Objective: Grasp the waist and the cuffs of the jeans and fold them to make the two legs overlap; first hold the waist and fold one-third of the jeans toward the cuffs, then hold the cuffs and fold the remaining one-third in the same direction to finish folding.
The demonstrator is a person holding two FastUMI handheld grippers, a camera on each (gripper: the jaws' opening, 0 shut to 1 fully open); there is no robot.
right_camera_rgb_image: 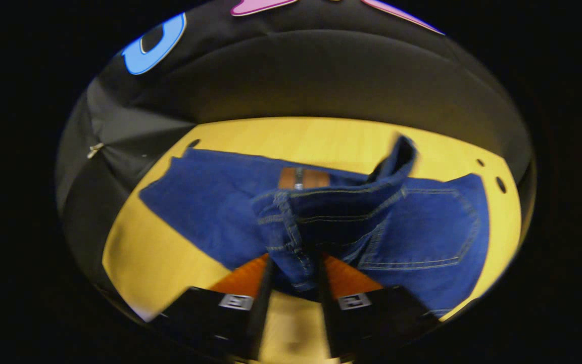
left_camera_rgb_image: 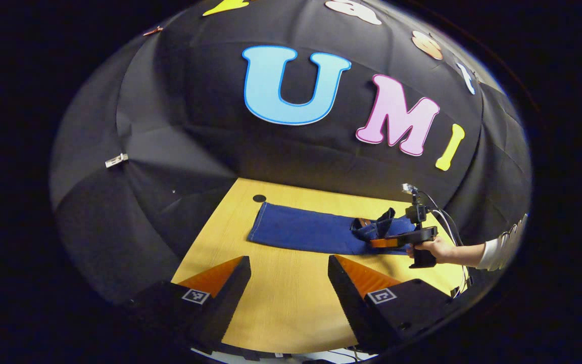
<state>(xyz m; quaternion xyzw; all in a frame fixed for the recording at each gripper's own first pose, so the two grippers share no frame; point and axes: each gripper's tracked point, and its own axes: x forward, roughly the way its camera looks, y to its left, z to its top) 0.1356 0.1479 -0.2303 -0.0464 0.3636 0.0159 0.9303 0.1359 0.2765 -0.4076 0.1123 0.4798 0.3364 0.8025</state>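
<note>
In the left gripper view, the left gripper is hovering over bare table with jaws spread wide and nothing between them. Ahead of the jaws the jeans are lying flat, long axis crosswise, cuffs pointing left. In the right gripper view, the right gripper is pinching the waist, bunched and lifting above the cloth beyond.
</note>
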